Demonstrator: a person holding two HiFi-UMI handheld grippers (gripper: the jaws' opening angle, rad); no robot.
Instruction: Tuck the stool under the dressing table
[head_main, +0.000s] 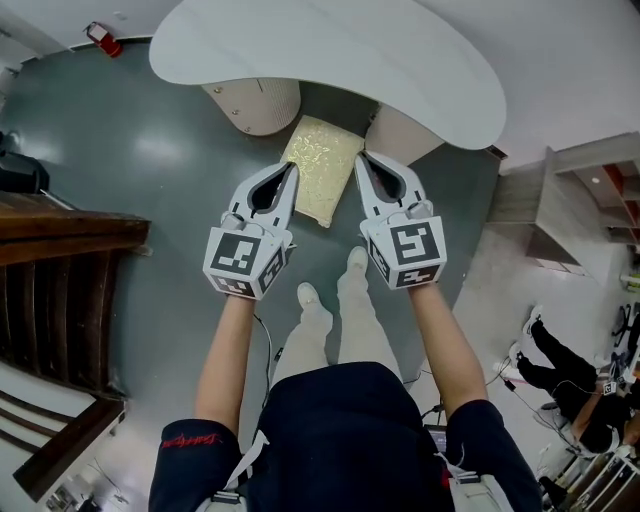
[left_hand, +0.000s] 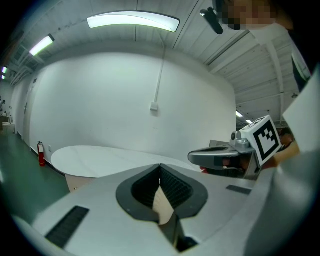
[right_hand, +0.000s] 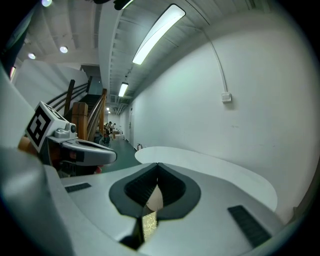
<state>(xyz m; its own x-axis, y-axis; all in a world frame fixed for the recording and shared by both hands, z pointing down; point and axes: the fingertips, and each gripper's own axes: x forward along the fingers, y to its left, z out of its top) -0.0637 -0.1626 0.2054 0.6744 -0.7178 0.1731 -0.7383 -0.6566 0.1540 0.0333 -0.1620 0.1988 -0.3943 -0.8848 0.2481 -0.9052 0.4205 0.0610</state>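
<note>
The grey-green floor (head_main: 150, 170) gives plenty of open room on the left, with the wooden staircase (head_main: 60, 260) well off to that side. The white dressing table (head_main: 330, 60) lies ahead, its curved top resting on two beige pedestals, the left one (head_main: 255, 105) and the right one (head_main: 405, 135).

The stool (head_main: 320, 165), with its pale patterned cushion, stands in the gap between them. Only its far end reaches the tabletop's edge and most of the seat sticks out towards the person, so I judge the tuck as barely begun – nearly the whole push is left.

The gap looks just wide enough. The right pedestal sits close beside the stool's corner and the left one a little further off, so a straight push seems needed.

The left gripper (head_main: 293, 168) and right gripper (head_main: 360, 160) flank the stool's sides from above – both have their jaws pressed together on nothing, and whether they touch the cushion I cannot tell
</note>
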